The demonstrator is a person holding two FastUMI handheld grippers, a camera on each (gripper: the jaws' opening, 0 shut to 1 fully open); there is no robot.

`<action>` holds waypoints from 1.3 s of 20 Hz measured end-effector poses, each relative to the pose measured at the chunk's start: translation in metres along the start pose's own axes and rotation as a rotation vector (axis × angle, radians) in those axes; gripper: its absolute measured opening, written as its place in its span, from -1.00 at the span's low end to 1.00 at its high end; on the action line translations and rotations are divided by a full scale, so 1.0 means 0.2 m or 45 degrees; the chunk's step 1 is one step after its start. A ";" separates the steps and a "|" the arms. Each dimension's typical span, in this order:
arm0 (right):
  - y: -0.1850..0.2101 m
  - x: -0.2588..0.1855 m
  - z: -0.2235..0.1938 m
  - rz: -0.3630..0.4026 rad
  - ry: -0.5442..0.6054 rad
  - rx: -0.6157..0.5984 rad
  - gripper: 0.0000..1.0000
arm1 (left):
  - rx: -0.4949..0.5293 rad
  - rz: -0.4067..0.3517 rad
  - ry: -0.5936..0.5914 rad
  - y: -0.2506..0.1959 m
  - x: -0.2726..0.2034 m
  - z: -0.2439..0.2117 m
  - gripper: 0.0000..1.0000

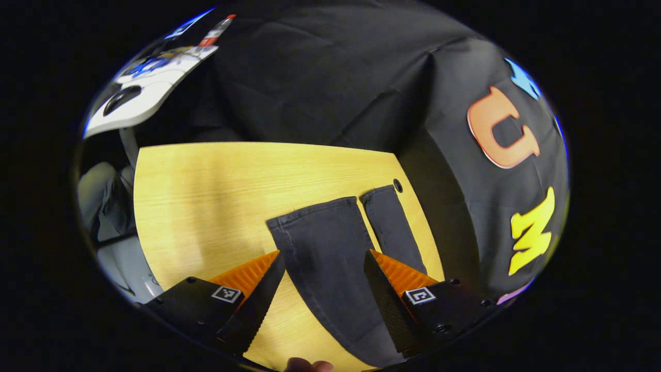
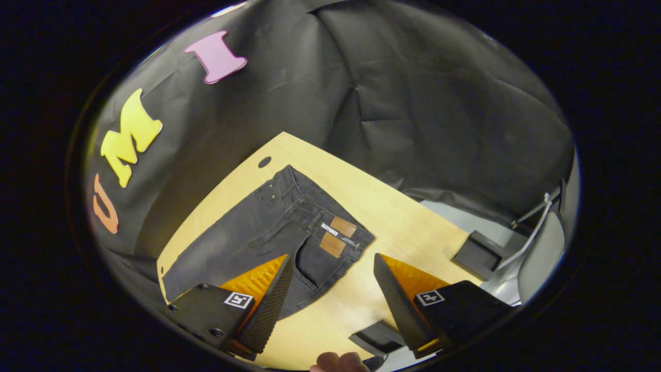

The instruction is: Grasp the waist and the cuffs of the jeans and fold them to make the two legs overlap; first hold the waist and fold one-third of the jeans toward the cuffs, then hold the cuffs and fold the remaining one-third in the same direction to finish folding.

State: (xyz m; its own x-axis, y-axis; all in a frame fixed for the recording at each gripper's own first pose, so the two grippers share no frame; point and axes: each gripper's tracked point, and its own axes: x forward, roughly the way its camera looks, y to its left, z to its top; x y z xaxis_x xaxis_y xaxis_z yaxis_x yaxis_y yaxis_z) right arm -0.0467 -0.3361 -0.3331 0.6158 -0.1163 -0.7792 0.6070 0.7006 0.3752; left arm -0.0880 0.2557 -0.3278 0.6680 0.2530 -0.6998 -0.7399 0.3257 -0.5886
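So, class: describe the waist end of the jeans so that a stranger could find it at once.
Start at the yellow wooden table. The dark grey jeans lie flat on it; the waist is their wide end, marked by two brown patches, unlike the plain cuffs.

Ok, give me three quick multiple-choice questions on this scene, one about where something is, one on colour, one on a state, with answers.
1. Where do the jeans lie?
A. flat on the wooden table
B. on a chair
C. on the floor

2. What colour are the jeans?
A. light blue
B. dark grey
C. white

3. How do the fingers of the left gripper and the right gripper stand?
A. both apart
B. both shut
C. left shut, right apart

Answers: 1 A, the fabric lies spread on the tabletop. 2 B, both legs look dark grey. 3 A, each pair shows a wide gap, gripping nothing.
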 end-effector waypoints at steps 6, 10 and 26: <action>-0.01 0.14 0.00 -0.005 0.069 0.142 0.96 | -0.147 0.003 0.082 0.09 0.10 0.00 0.99; 0.00 0.26 -0.03 -0.026 0.103 0.183 0.96 | -0.141 0.012 0.106 0.09 0.13 0.02 0.99; -0.04 0.40 -0.09 -0.407 0.077 -0.139 0.77 | -0.101 0.055 0.187 -0.01 0.33 0.03 0.29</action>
State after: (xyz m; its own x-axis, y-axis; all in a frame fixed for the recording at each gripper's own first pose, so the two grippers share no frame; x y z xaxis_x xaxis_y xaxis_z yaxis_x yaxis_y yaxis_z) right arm -0.0105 -0.3377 -0.4078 0.3702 -0.3024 -0.8784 0.7049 0.7072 0.0536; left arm -0.0423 0.2765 -0.3708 0.6207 0.1274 -0.7736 -0.7757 0.2430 -0.5824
